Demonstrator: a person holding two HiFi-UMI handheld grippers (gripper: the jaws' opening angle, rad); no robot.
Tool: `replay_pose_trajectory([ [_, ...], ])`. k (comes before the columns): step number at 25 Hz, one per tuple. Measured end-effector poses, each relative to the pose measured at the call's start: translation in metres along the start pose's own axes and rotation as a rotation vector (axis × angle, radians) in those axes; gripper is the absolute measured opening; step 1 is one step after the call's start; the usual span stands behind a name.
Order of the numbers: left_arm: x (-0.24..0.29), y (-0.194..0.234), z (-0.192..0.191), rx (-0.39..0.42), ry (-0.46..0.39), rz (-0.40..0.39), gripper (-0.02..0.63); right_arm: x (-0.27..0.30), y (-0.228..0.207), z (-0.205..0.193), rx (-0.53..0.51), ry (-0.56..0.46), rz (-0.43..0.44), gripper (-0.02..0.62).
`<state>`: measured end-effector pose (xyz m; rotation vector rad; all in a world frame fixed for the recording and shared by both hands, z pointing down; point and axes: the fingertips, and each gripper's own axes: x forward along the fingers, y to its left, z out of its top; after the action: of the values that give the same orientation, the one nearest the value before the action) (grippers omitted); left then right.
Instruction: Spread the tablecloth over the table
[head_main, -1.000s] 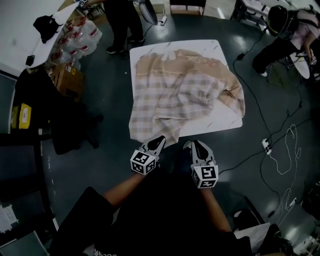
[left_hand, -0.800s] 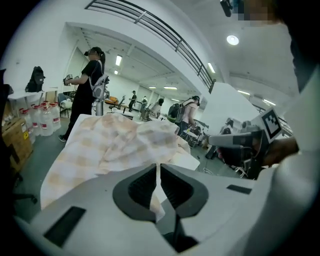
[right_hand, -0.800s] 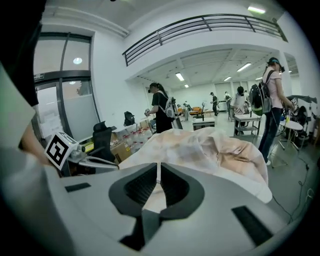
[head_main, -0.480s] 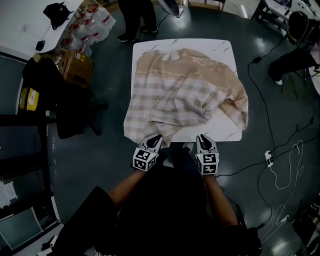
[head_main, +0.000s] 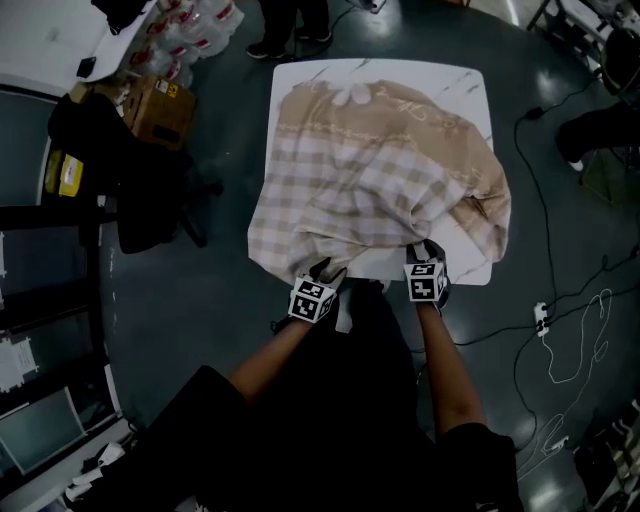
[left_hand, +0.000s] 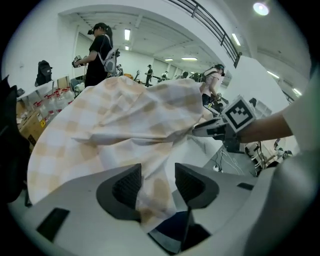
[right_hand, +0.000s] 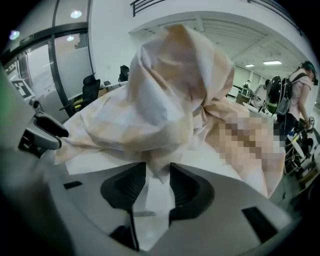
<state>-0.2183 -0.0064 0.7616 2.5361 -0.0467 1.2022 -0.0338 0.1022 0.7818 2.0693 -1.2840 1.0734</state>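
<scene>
Left fingers (left_hand: 127, 186): they have just been opening and now stand wide apart. A hanging strip of the tablecloth (head_main: 370, 180) lies loose between them. It seems to brush one pad, but it is not pinched.
Near-left corner: the hem droops over the edge of the table (head_main: 440, 78) right by my left fingers. I judge this the place to take hold again, deep on the hem.
Tablecloth: beige and white checks, rumpled over most of the table. Bare top shows along the far side and at the near-right corner.
Handling: light and limp, with no stiffness. I expect it to sag and drag its folds along, and the thin fabric may slip out of a shallow pinch.
Right heap: a folded-over bunch near the right edge that needs drawing flat.
Right fingers (right_hand: 184, 189): they have just been opening too and stand partly apart. A point of cloth dips between them, unpressed.
</scene>
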Motion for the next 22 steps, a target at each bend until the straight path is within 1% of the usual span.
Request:
replay_pose_trajectory([
  [1,0.005,0.002,-0.001,0.007,0.012,0.016,0.207,0.006,-0.002,0.0,0.003,0.01,-0.002,0.163],
  [2,0.009,0.005,-0.001,0.019,0.019,0.034,0.207,0.01,-0.004,0.001,0.009,0.012,-0.005,0.142],
  [4,0.015,0.012,-0.002,0.026,0.016,0.065,0.199,0.008,-0.008,0.004,0.014,-0.001,-0.014,0.071],
  [6,0.014,0.02,0.0,-0.009,0.007,0.087,0.129,0.0,-0.009,0.006,0.006,-0.025,-0.014,0.035],
  [8,0.009,0.025,0.003,-0.023,0.002,0.094,0.105,-0.012,-0.009,0.004,-0.003,-0.049,-0.005,0.026],
  [11,-0.002,0.025,0.006,0.017,-0.02,0.096,0.061,-0.038,-0.014,-0.003,0.008,-0.083,-0.015,0.02],
  [13,-0.012,0.023,0.007,0.039,-0.04,0.089,0.04,-0.058,-0.022,-0.008,0.024,-0.096,-0.048,0.018],
  [16,-0.03,0.025,0.001,0.045,-0.065,0.07,0.035,-0.088,-0.037,-0.021,0.058,-0.097,-0.11,0.018],
  [18,-0.041,0.031,-0.006,0.043,-0.081,0.052,0.034,-0.111,-0.049,-0.033,0.083,-0.093,-0.174,0.017],
  [22,-0.056,0.041,-0.013,0.076,-0.119,0.023,0.031,-0.167,-0.084,-0.065,0.157,-0.069,-0.331,0.017],
])
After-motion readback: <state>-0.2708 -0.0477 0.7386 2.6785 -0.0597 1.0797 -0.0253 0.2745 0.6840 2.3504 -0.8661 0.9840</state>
